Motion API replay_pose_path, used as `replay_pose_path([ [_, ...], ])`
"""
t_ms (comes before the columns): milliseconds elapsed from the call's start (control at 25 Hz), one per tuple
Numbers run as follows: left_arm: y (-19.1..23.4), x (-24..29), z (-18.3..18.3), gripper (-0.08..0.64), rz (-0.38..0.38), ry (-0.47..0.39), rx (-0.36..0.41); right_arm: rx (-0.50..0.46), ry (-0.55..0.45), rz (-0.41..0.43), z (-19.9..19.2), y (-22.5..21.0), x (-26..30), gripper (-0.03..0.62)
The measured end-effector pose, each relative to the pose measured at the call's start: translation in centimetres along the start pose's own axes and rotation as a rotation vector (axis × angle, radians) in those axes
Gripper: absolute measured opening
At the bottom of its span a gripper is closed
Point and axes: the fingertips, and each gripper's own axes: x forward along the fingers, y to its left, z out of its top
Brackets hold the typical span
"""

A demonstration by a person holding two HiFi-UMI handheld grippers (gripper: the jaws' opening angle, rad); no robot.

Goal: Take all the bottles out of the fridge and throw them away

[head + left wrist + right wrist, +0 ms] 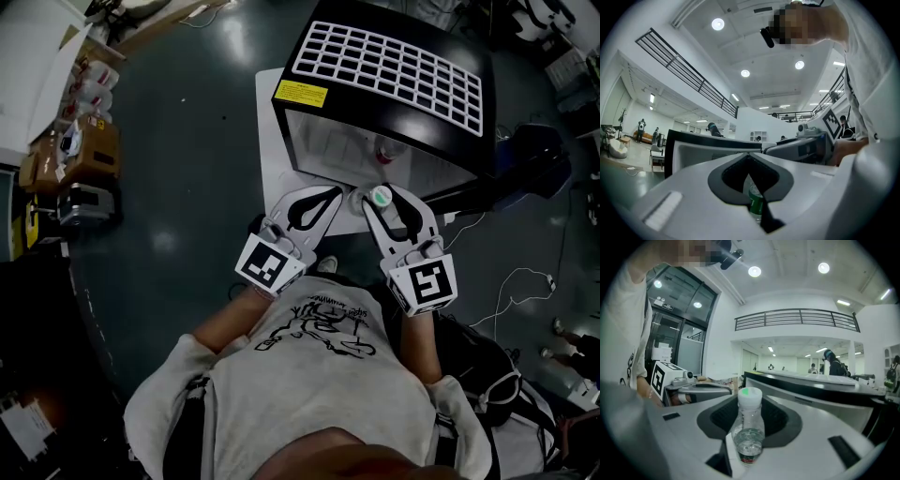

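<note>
- shirt point(319, 375), pale with a dark print, fills the bottom of the head view, a bare forearm reaching forward on each side.
- left gripper point(336, 193), nearest the person's left, has its marker cube point(270, 265) close to the chest. its jaws are drawn together, leaving only a thin slit at the tips, and they hold nothing.
- through that slit, in the left gripper view, a sliver of a green-labelled bottle point(756, 202) shows; whose it is cannot be told.
- right gripper point(382, 196) sits just beside the left one. its jaws stand wide and clamp a clear bottle point(749, 427) by its body, the white cap with a green spot pointing upward, a little water inside.
- that held bottle is just outside the front of the fridge point(394, 84), above the edge of the white stand point(272, 141).
- fridge is small and black, with a white grid on top; a second bottle point(387, 152) with a red band stands inside it.
- farther left, cardboard boxes point(89, 150) lie on the dark floor point(187, 141).
</note>
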Motion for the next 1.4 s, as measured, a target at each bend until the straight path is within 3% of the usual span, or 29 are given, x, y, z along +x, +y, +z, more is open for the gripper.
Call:
replay_pose_path([
  [480,3.5,-4.1,0.7,0.009,0.060,0.000,0.017,-0.029,0.002,0.066,1.5,3.9,3.6,0.155],
  [640,5.2,-6.2,1.4,0.009,0.097,-0.015,0.021,-0.039,-0.004,0.103,2.3,6.0,5.3,0.155],
  [800,6.6,-8.7,1.6,0.009,0.140,0.016,-0.021,-0.045,-0.008,0.143,3.0,8.2,7.0,0.155],
  [1080,9.9,-13.7,2.7,0.009,0.217,-0.015,0.027,-0.062,-0.013,0.221,4.2,12.7,10.3,0.155],
  [1400,12.9,-19.6,3.3,0.009,0.296,-0.005,0.026,-0.086,-0.028,0.302,5.7,18.2,13.9,0.155],
])
